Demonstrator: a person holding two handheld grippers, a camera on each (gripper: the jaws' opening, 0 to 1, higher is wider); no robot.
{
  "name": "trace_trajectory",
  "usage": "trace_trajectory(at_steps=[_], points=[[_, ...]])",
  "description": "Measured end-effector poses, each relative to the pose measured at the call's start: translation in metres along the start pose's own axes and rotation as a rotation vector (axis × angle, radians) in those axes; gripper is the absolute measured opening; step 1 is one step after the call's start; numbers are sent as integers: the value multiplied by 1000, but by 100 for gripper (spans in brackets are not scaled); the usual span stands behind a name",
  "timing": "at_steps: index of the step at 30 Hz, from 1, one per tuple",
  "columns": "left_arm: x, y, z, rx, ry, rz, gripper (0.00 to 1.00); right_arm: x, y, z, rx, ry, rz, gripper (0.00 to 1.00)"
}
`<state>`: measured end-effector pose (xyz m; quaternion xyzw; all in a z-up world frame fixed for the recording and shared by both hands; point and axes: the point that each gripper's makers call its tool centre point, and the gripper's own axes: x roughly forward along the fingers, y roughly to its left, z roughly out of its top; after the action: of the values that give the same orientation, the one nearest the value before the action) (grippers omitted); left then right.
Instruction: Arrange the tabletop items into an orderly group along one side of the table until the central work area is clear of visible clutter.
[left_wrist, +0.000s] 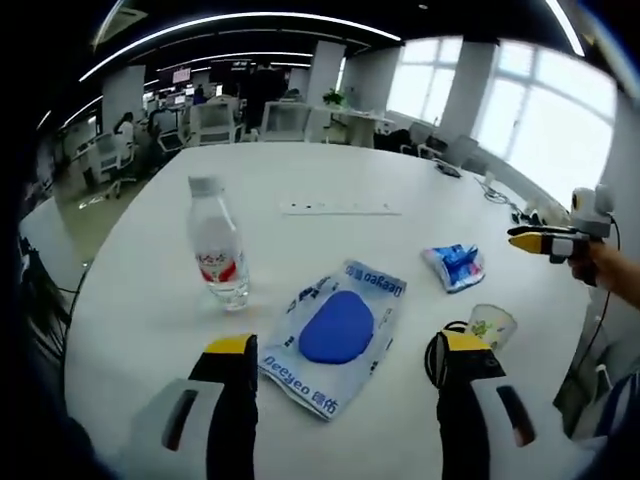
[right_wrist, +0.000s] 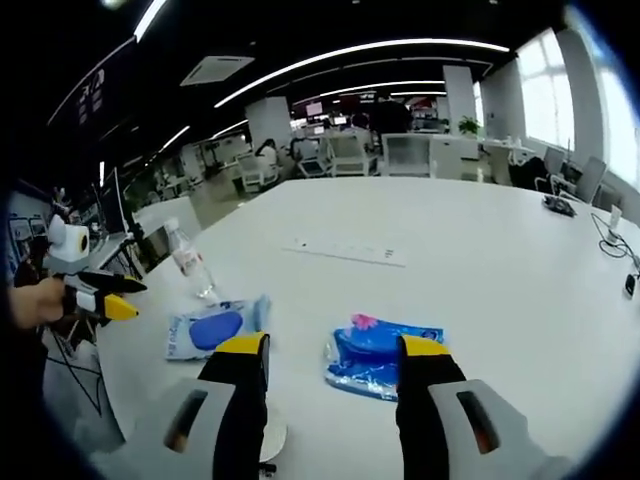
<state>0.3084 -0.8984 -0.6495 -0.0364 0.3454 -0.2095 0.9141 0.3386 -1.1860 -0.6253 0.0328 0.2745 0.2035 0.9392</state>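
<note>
Between the spread, empty jaws of the left claw (left_wrist: 343, 362), low centre of the left gripper view, lies the blue-pad packet (left_wrist: 335, 332) on the tabletop (left_wrist: 330, 180). Best close on its near edge. The right claw (right_wrist: 328, 362), likewise released, hovers over the blue wrapper (right_wrist: 380, 357).

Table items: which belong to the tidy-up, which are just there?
Job: water bottle, blue-pad packet, small blue packet, clear cup, left gripper, right gripper.
Not job: built-in table socket strip, far-edge cables, background office chairs.
</note>
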Motion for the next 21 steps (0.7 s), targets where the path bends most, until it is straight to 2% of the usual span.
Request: trace_trajectory(at_steps=[7, 11, 21], points=[[0, 11, -17, -22, 28, 24, 70, 16, 15, 5, -17, 4, 39, 48], [-2, 13, -23, -62, 22, 29, 70, 29, 26, 7, -28, 13, 66, 48], [-5, 23, -39, -102, 36, 56, 69, 53, 46, 8, -56, 44, 121, 47]])
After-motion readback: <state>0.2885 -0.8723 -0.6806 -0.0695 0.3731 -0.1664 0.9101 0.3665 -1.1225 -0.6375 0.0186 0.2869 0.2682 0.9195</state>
